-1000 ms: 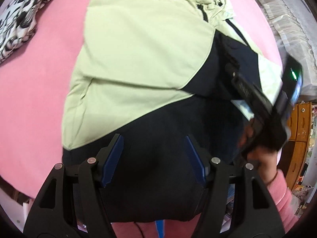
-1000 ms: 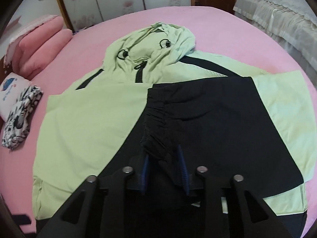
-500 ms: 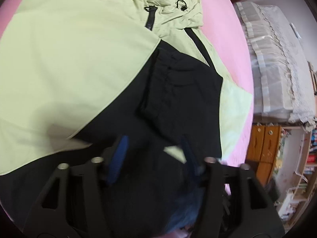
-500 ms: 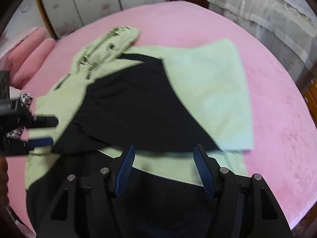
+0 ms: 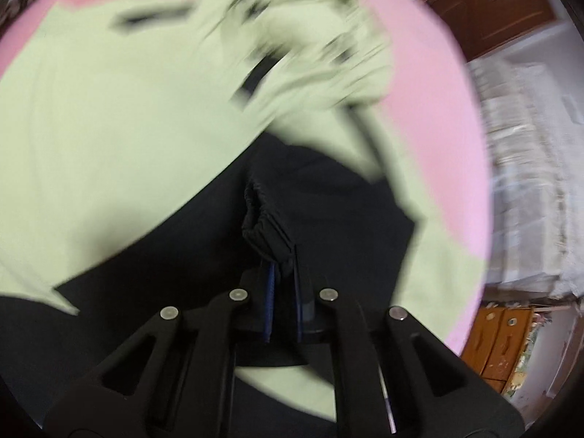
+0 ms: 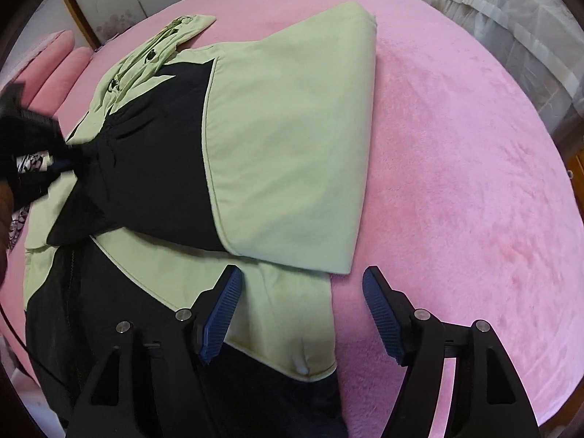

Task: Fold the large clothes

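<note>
A light green and black hooded jacket (image 6: 292, 127) lies spread on a pink bed, with its right sleeve folded across the chest. In the blurred left wrist view my left gripper (image 5: 283, 292) is closing, and the gathered black cuff (image 5: 262, 219) of that sleeve is pinched between its pads. The right wrist view shows the same left gripper (image 6: 54, 160) at the far left, tugging the cuff (image 6: 98, 160) taut. My right gripper (image 6: 301, 273) hovers over the jacket's lower right edge. Its jaws are opening, with nothing gripped between them.
The pink bed cover (image 6: 456, 146) stretches wide to the right of the jacket. Pink pillows (image 6: 54, 69) and a black-and-white patterned cloth (image 6: 16, 222) lie at the left. White lace bedding (image 6: 511, 18) is beyond the bed, and wooden drawers (image 5: 503, 339) stand beside it.
The right gripper let go of the black cuff, swung right to the jacket's edge and opened wide. The left gripper crossed over the jacket and closed on that cuff.
</note>
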`<action>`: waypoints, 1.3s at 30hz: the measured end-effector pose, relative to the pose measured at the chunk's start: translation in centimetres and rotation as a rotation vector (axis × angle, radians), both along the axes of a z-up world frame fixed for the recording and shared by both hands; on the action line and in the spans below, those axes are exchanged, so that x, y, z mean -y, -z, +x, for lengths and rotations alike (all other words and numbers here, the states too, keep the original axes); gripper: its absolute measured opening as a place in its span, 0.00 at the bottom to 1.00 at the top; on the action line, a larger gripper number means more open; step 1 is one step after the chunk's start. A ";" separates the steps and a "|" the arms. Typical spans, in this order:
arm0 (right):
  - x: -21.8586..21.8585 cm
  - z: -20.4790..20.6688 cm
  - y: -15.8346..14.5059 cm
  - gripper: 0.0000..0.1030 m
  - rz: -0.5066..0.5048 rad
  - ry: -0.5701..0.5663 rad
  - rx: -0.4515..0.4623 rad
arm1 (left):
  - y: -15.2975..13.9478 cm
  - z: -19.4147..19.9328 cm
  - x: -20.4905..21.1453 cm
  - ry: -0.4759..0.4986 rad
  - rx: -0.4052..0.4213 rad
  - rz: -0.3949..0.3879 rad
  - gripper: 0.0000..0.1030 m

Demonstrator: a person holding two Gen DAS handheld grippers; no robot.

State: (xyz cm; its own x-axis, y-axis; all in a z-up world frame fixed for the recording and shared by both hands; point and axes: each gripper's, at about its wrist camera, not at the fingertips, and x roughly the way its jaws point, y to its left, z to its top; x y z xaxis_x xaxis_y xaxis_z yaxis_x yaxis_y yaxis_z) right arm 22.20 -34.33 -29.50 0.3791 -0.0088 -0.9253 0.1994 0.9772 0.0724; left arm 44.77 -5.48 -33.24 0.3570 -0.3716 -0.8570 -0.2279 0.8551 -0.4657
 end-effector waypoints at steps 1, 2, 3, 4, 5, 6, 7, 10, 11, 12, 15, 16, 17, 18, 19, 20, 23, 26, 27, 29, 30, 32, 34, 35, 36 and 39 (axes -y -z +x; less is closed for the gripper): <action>0.0 0.1 0.1 0.69 -0.024 -0.024 0.013 | -0.9 0.2 0.6 0.001 0.036 -0.008 0.06; 0.0 0.2 0.1 0.69 -0.052 -0.052 0.027 | -2.3 0.7 1.2 0.001 0.082 -0.023 0.06; -0.1 0.3 0.2 0.69 -0.068 -0.071 0.038 | -3.7 1.3 1.7 -0.002 0.131 -0.050 0.06; -0.1 0.3 0.2 0.69 -0.086 -0.094 0.053 | -5.1 1.7 1.9 -0.008 0.178 -0.077 0.06; -0.1 0.4 0.2 0.69 -0.094 -0.104 0.062 | -6.6 2.0 1.7 -0.018 0.224 -0.101 0.06; -0.1 0.5 0.2 0.70 -0.096 -0.107 0.073 | -8.1 2.1 0.7 -0.030 0.259 -0.119 0.06; 0.0 0.6 0.2 0.70 -0.094 -0.105 0.082 | -9.3 2.4 -0.2 -0.040 0.284 -0.132 0.06; 0.6 1.1 0.0 0.69 -0.072 -0.071 0.114 | -12.4 3.1 -1.7 -0.091 0.364 -0.161 0.06; 0.7 1.5 0.1 0.69 -0.069 -0.064 0.125 | -13.1 3.1 -2.7 -0.105 0.382 -0.164 0.06; 0.8 1.7 0.0 0.69 -0.070 -0.059 0.133 | -13.6 3.0 -3.5 -0.121 0.396 -0.156 0.06; 1.0 2.5 -0.3 0.65 -0.093 -0.057 0.177 | -14.8 2.2 -7.1 -0.171 0.417 -0.093 0.05; 1.1 2.6 -0.5 0.63 -0.104 -0.056 0.190 | -14.8 2.2 -8.3 -0.188 0.408 -0.075 0.06; 1.0 3.0 -0.5 0.58 -0.109 -0.057 0.201 | -14.6 1.6 -9.5 -0.210 0.393 -0.053 0.06; 1.0 3.3 -0.7 0.55 -0.107 -0.060 0.210 | -14.2 1.1 -10.6 -0.234 0.377 -0.033 0.06; 0.9 3.4 -0.8 0.49 -0.106 -0.064 0.220 | -13.5 0.6 -11.8 -0.258 0.354 -0.022 0.06; 0.9 3.5 -1.0 0.41 -0.112 -0.067 0.230 | -12.8 0.1 -12.6 -0.273 0.332 -0.013 0.06; 0.8 3.8 -1.2 0.26 -0.104 -0.105 0.237 | -9.3 -1.9 -15.4 -0.325 0.210 0.032 0.06; 1.4 4.7 -0.8 0.19 -0.052 -0.087 0.210 | -5.1 -4.0 -16.8 -0.339 0.099 0.067 0.06; 1.9 4.8 -0.7 0.17 -0.025 -0.057 0.201 | -3.8 -4.7 -17.0 -0.336 0.069 0.064 0.06; 2.6 4.9 -0.5 0.17 0.009 0.004 0.178 | -1.3 -6.0 -17.2 -0.320 0.007 0.059 0.06; 3.3 5.1 -0.2 0.17 0.037 0.042 0.161 | -0.1 -6.2 -17.3 -0.314 -0.007 0.064 0.06; 3.9 5.3 0.2 0.17 0.060 0.079 0.139 | 1.4 -6.6 -16.6 -0.280 -0.024 0.092 0.06; 4.5 6.0 0.6 0.17 0.080 0.106 0.102 | 2.6 -6.6 -16.0 -0.244 -0.045 0.140 0.06; 4.7 6.2 0.8 0.17 0.082 0.118 0.089 | 3.2 -6.1 -15.7 -0.221 -0.064 0.167 0.06; 4.9 6.4 0.9 0.17 0.093 0.132 0.071 | 3.5 -6.0 -15.4 -0.207 -0.073 0.180 0.06; 4.7 6.6 0.5 0.20 0.087 0.139 0.052 | 3.6 -5.0 -15.1 -0.176 -0.083 0.200 0.06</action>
